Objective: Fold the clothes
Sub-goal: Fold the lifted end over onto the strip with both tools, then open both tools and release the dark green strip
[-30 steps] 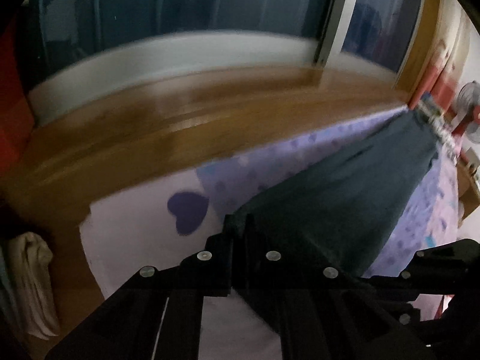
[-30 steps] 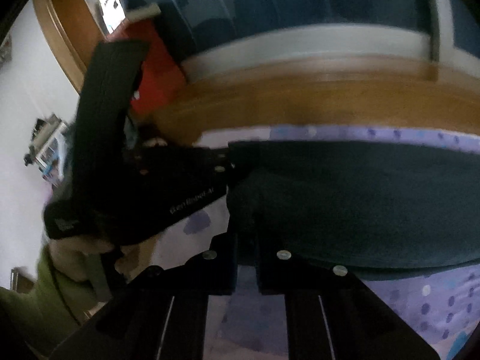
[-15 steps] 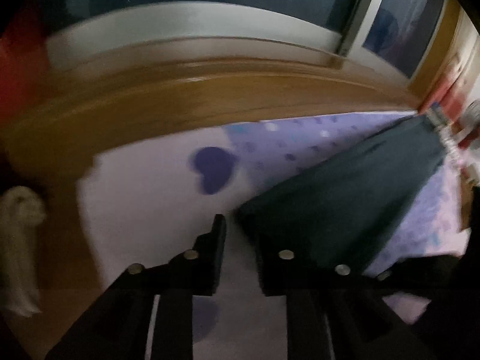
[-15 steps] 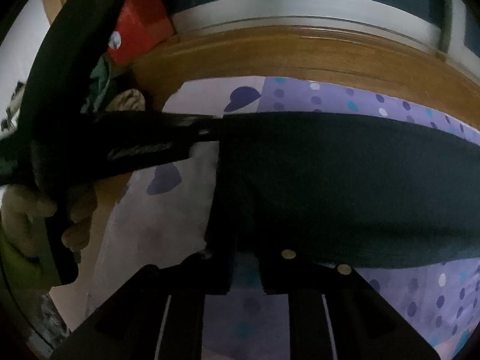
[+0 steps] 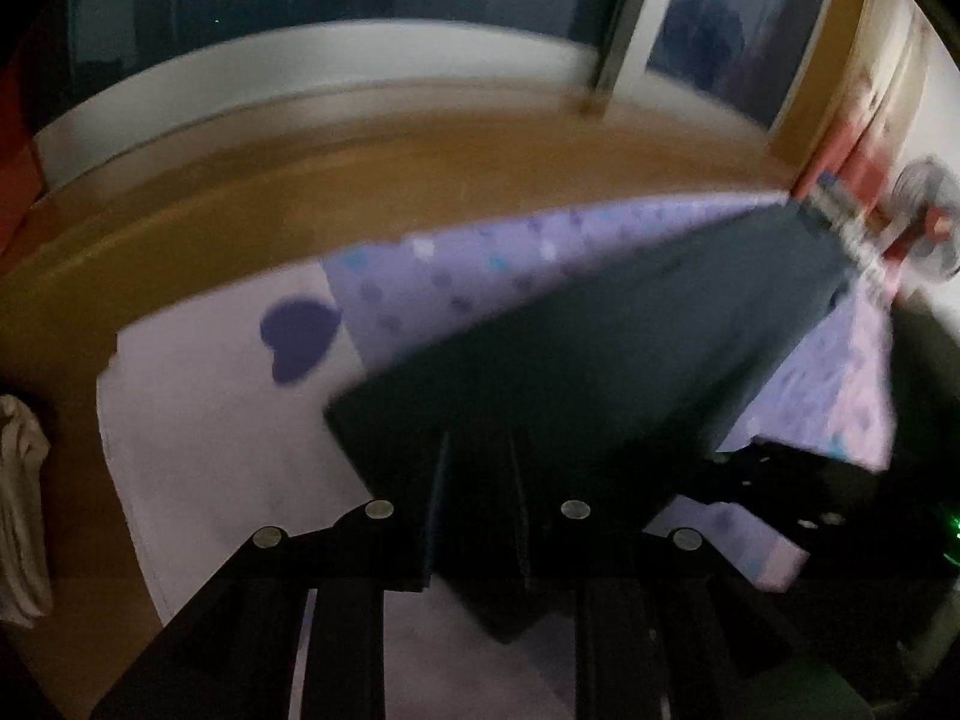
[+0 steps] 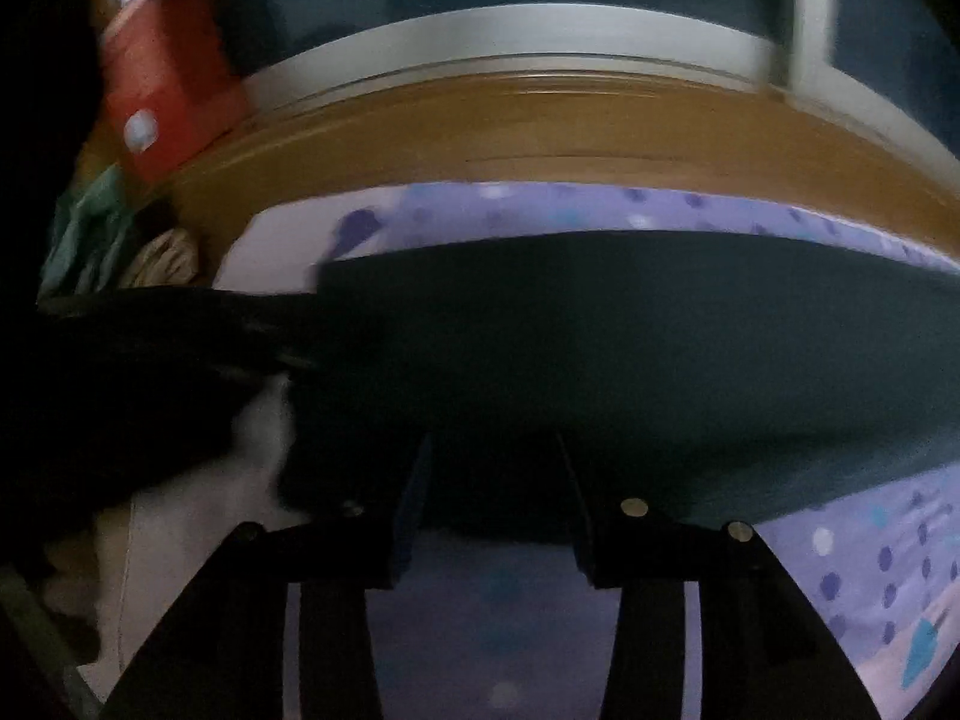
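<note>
A dark teal garment (image 5: 630, 348) lies folded in a long band across the purple dotted bedsheet (image 5: 480, 264). My left gripper (image 5: 477, 450) hangs over its near corner, jaws a narrow gap apart, dark cloth showing beneath them. In the right wrist view the same garment (image 6: 630, 348) stretches from left to right. My right gripper (image 6: 492, 450) sits at its near edge with jaws opening wide; the cloth edge lies between them and the pads do not press on it. The left gripper's dark body (image 6: 180, 330) reaches in from the left.
A wooden floor strip (image 5: 420, 168) and a dark window lie beyond the bed. A red box (image 6: 168, 90) and crumpled clothes (image 6: 162, 258) sit at the left. A pale cloth (image 5: 21, 510) lies on the floor. A fan (image 5: 927, 222) stands far right.
Both grippers were shut on the garment's edge and have let go. The garment now rests on the bed. The left gripper has shifted over its corner, and the right jaws have spread wider.
</note>
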